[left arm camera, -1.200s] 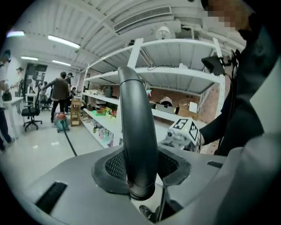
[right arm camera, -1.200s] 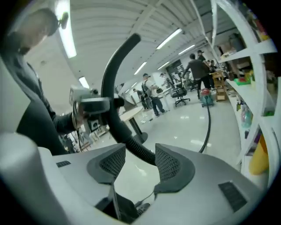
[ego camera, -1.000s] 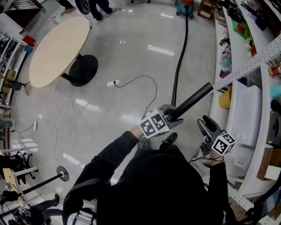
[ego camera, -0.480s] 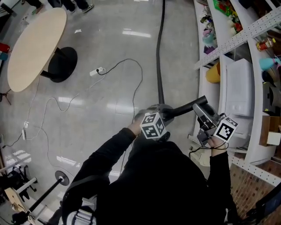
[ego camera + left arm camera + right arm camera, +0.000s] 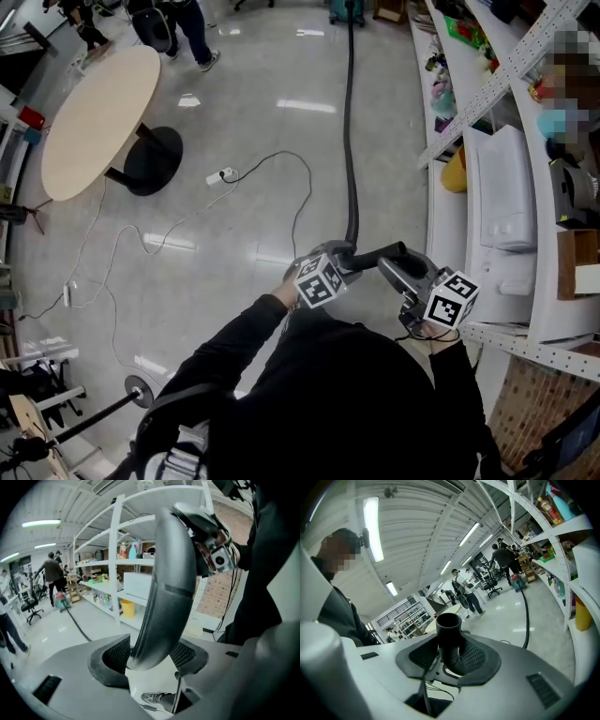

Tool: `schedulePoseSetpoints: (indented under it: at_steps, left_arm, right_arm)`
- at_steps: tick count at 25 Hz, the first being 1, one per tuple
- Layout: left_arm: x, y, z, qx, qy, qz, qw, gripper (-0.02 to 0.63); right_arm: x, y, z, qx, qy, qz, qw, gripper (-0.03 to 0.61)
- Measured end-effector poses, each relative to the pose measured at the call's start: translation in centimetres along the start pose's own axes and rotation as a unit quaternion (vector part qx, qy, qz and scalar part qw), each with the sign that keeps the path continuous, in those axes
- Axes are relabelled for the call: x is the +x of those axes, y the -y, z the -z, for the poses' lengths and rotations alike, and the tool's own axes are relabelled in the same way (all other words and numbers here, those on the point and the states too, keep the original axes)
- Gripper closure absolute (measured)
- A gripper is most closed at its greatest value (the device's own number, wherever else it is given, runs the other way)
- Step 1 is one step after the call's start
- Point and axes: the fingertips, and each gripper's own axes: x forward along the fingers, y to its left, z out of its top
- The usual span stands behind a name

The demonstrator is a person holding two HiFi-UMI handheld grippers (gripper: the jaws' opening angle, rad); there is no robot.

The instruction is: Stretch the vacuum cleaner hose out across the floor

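— Where does the hose (image 5: 352,141) run?
— Along the floor (image 5: 253,94), from the vacuum cleaner (image 5: 345,9) at the far end back to the person, just left of the shelving (image 5: 502,202).
— And further left?
— A cable (image 5: 308,183) and its power strip (image 5: 223,175) lie on the floor, between the hose and the round table (image 5: 94,117), which stands well to the left.

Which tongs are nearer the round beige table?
Left. The left tongs, opening around the curved grey vacuum tube, lie toward the round beige table; the right tongs, closing on that tube's end, are farther, beside the white shelving.
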Motion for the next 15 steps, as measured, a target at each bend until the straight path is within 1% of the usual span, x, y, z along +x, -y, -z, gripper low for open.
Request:
schedulePoseSetpoints:
  at_steps: [3, 5, 8, 10, 12, 15]
  left_arm:
    - [-0.8, 2.8, 1.0, -0.066, -0.004, -0.011, 0.9977, 0.371]
    - [-1.1, 5.2, 2.5, -0.111, -0.012, -0.021, 0.9935, 0.371]
    - [-1.9, 10.1, 5.2, -0.188, -0.016, -0.037, 0.9814, 0.371]
    - [-2.5, 12.9, 7.0, -0.228, -0.014, -0.054, 0.9719, 0.371]
    - [-2.3, 15.6, 8.6, -0.255, -0.015, -0.069, 0.9643, 0.371]
    - [-2.4, 18.3, 10.4, -0.271, -0.014, -0.085, 0.9588, 0.371]
  right_arm:
    - [-3.0, 0.6, 3.1, -0.025, -0.005, -0.010, 1.000, 0.430]
    - [-4.9, 1.2, 6.0, -0.045, -0.019, -0.013, 0.999, 0.430]
    - [-7.2, 1.3, 11.3, -0.071, -0.055, -0.018, 0.996, 0.430]
    - [-7.8, 1.6, 15.0, -0.091, -0.083, -0.023, 0.992, 0.430]
    - [-8.3, 2.6, 18.9, -0.109, -0.110, -0.024, 0.988, 0.430]
    - [-8.4, 3.9, 23.2, -0.126, -0.135, -0.021, 0.983, 0.430]
